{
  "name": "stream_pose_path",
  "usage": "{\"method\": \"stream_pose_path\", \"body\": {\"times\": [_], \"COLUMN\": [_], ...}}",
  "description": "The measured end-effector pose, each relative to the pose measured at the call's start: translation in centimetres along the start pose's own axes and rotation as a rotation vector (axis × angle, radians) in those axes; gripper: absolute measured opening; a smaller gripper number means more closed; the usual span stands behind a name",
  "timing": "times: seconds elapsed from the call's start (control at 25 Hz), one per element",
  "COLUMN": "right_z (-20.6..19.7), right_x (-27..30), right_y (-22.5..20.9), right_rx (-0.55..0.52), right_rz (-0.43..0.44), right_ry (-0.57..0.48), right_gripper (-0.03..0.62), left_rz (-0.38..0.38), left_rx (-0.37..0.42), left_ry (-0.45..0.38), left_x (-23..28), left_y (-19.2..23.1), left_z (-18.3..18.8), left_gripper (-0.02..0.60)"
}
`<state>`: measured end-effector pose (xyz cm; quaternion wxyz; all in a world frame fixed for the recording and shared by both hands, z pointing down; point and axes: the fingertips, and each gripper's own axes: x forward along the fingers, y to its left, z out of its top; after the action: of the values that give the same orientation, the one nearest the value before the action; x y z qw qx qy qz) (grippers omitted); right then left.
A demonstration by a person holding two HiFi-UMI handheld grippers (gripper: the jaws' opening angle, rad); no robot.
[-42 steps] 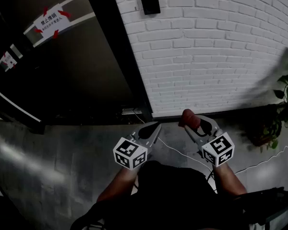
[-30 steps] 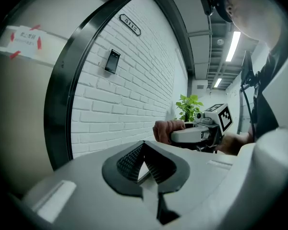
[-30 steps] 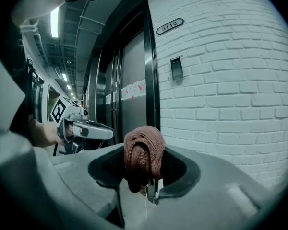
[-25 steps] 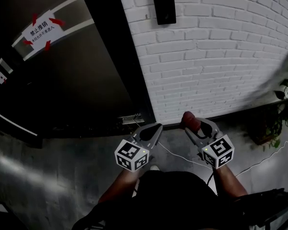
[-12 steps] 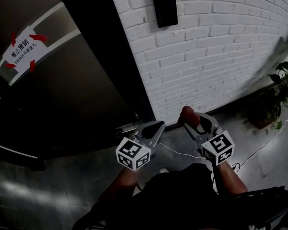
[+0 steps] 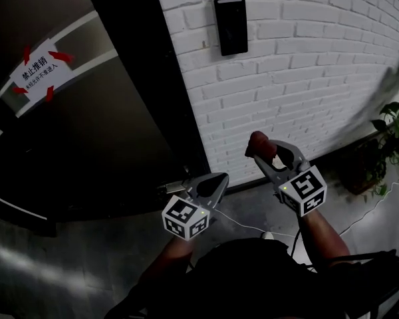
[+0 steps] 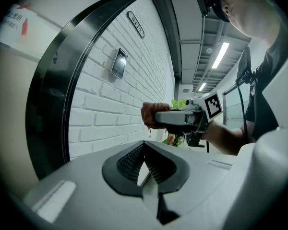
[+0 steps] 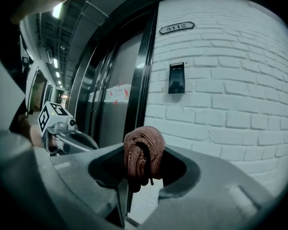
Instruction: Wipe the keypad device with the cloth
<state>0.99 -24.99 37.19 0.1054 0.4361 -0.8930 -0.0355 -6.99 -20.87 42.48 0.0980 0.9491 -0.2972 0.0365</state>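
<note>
The keypad device (image 6: 231, 26) is a black upright panel fixed high on the white brick wall; it also shows as the dark keypad device (image 8: 176, 78) in the right gripper view and the small keypad device (image 7: 118, 64) in the left gripper view. My right gripper (image 6: 260, 153) is shut on a bunched reddish-brown cloth (image 6: 262, 145), well below the device. The cloth (image 8: 143, 153) bulges out between the jaws. My left gripper (image 6: 217, 181) hangs lower left, shut with nothing in it; its jaws meet at the tips in the left gripper view (image 7: 145, 158).
A dark metal door (image 6: 86, 111) with a taped white paper notice (image 6: 38, 68) stands left of the wall. A potted plant (image 6: 390, 131) sits at the far right. A thin white cable (image 6: 253, 226) runs over the grey floor.
The head view has shifted so the keypad device sits lower and fuller in frame. My right gripper with the cloth has risen a little toward the wall; the left has barely moved.
</note>
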Motion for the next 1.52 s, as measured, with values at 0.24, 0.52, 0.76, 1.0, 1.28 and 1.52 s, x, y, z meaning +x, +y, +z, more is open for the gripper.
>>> {"method": "stream_pose_path", "body": {"times": [0.24, 0.52, 0.76, 1.0, 1.28, 1.52], "right_z": [5.8, 14.9, 21.3, 26.4, 30.1, 30.1], "right_x": [1.7, 3.5, 5.2, 6.9, 9.2, 10.8], "right_y": [-3.4, -7.0, -8.5, -9.6, -10.8, -11.5], "right_rx": [-0.225, -0.430, -0.564, -0.687, -0.716, -0.695], "right_rz": [0.035, 0.000, -0.077, -0.162, -0.240, -0.255], "right_ry": [-0.054, -0.185, -0.274, -0.311, -0.311, -0.285], "right_gripper": [0.158, 0.158, 0.158, 0.158, 0.158, 0.158], "left_rz": [0.047, 0.134, 0.155, 0.219, 0.262, 0.279], "left_rx": [-0.013, -0.025, -0.060, -0.050, -0.056, -0.071], "left_ry": [-0.032, -0.046, -0.017, -0.027, -0.032, -0.038], "left_x": [1.6, 2.0, 1.7, 0.1, -1.8, -2.6], "left_y": [-0.5, -0.4, -1.3, -0.5, 0.3, 0.8], "left_z": [0.2, -0.3, -1.2, -1.9, -1.9, -2.3], "left_gripper": [0.017, 0.017, 0.017, 0.017, 0.017, 0.017]}}
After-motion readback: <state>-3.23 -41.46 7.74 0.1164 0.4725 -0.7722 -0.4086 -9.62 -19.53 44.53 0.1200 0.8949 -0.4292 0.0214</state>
